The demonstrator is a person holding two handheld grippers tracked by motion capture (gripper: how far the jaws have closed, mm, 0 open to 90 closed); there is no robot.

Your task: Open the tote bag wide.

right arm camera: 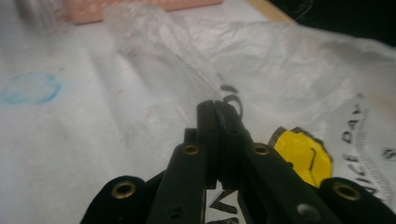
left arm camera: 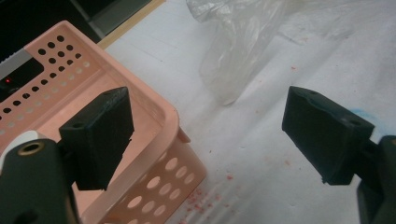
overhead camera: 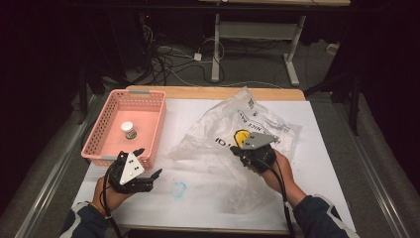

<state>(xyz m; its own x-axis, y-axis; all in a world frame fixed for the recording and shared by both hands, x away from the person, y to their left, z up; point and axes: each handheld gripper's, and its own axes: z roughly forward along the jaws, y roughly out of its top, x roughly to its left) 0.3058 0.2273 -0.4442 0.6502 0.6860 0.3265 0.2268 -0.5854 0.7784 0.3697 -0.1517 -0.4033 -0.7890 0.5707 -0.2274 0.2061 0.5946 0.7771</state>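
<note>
A pink perforated basket (overhead camera: pixel 159 124) stands at the table's left, with a small white jar (overhead camera: pixel 128 130) upright inside it. My left gripper (overhead camera: pixel 148 161) hovers open at the basket's near right corner. In the left gripper view the gripper (left arm camera: pixel 210 135) has one jaw over the basket's rim (left arm camera: pixel 163 112) and the other over bare table. A crumpled clear plastic bag (overhead camera: pixel 218 129) with black lettering and a yellow face print (overhead camera: pixel 241 136) lies mid-table. My right gripper (overhead camera: pixel 233 150) is shut on a fold of the bag (right arm camera: pixel 289 60), its tips (right arm camera: pixel 215 105) pressed together beside the yellow print (right arm camera: pixel 303 156).
A white sheet (overhead camera: pixel 317 148) covers the table, with a wooden edge (overhead camera: pixel 213 92) at the far side. A blue scribbled circle (overhead camera: pixel 179 189) marks the sheet between my hands. Cables and a desk frame (overhead camera: pixel 216 54) stand on the floor beyond.
</note>
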